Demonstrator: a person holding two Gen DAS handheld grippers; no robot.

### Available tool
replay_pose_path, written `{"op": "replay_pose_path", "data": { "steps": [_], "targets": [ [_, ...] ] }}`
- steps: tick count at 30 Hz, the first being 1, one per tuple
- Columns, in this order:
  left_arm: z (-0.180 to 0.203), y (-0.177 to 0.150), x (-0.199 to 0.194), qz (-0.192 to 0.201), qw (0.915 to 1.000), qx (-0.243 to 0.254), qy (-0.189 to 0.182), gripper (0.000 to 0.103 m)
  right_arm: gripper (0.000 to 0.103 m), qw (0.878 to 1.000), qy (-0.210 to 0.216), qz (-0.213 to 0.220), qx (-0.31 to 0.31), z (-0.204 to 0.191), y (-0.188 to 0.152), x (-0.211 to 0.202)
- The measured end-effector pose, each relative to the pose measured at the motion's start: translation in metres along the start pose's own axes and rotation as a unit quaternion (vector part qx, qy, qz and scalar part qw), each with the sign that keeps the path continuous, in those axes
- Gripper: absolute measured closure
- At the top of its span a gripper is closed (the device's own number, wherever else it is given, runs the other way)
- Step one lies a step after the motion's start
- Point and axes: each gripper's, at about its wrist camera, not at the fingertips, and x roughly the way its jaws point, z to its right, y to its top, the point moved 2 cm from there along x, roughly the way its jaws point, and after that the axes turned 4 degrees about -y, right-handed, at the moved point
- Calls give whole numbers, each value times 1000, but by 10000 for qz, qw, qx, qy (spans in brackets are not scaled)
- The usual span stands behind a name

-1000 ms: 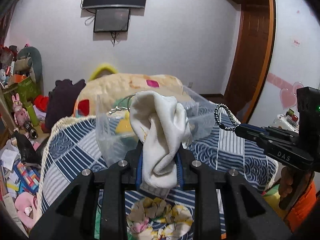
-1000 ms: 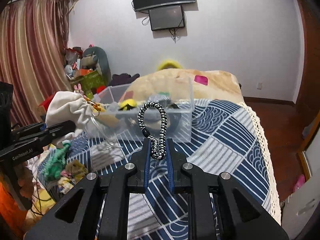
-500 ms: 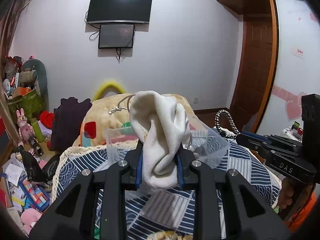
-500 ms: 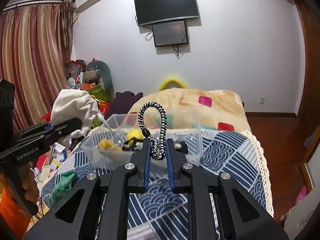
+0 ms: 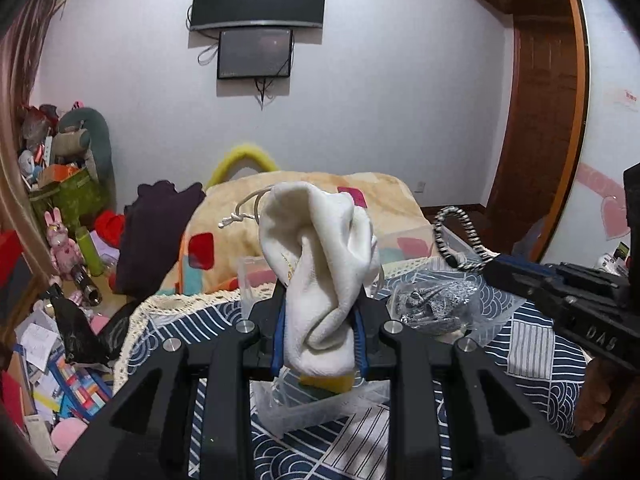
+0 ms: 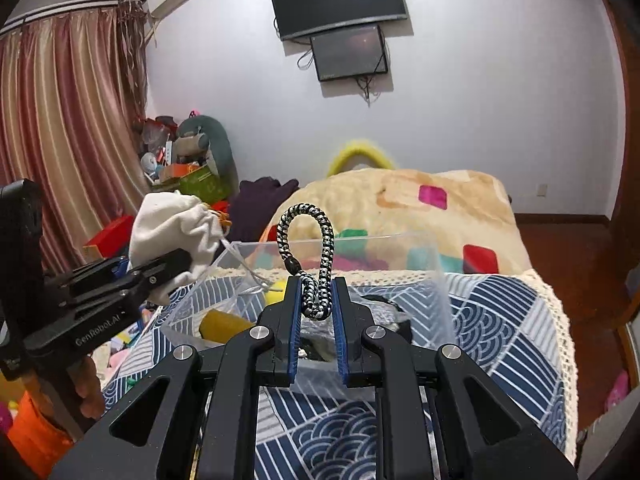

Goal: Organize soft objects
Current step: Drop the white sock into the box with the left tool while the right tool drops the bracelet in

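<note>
My left gripper (image 5: pixel 319 312) is shut on a white drawstring pouch (image 5: pixel 320 256) and holds it over the near left corner of a clear plastic bin (image 5: pixel 320 404). The pouch also shows in the right wrist view (image 6: pixel 176 228), its cord hanging into the bin (image 6: pixel 424 268). My right gripper (image 6: pixel 316 300) is shut on a black-and-white braided cord loop (image 6: pixel 310 248), held over the bin's near side. The loop shows in the left wrist view (image 5: pixel 456 240). Yellow soft items (image 6: pixel 224 322) and a bagged dark item (image 5: pixel 436 304) lie in the bin.
The bin rests on a bed with a blue patterned quilt (image 6: pixel 500 320) and a cream blanket (image 6: pixel 420 196) behind it. Toys, boxes and papers (image 5: pixel 60 320) crowd the floor at left. A wooden door (image 5: pixel 540 128) stands at right.
Both grippers have moved forward over the bin, still holding the pouch and the loop. The bin has dropped lower in both views and now sits under the fingers.
</note>
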Motion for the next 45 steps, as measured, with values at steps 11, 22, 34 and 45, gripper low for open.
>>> {"op": "replay_pose_path", "data": {
  "steps": [11,22,34,45],
  "targets": [
    [2,-11,38,-432,9990,-8,-135,76,90,9986,-118,-464,-210,-13,-12,37],
    [9,-17,52,-828,9963,56,-207,67,84,9958,-295,-854,-138,-2,-17,54],
    [13,-9,18,-548,9979,90,-320,39,76,9970,-383,-600,-298,-1,-12,28],
    [18,-1,-43,-10,9995,138,-271,20,48,9983,-436,20,-390,-7,-1,-18]
  ]
}}
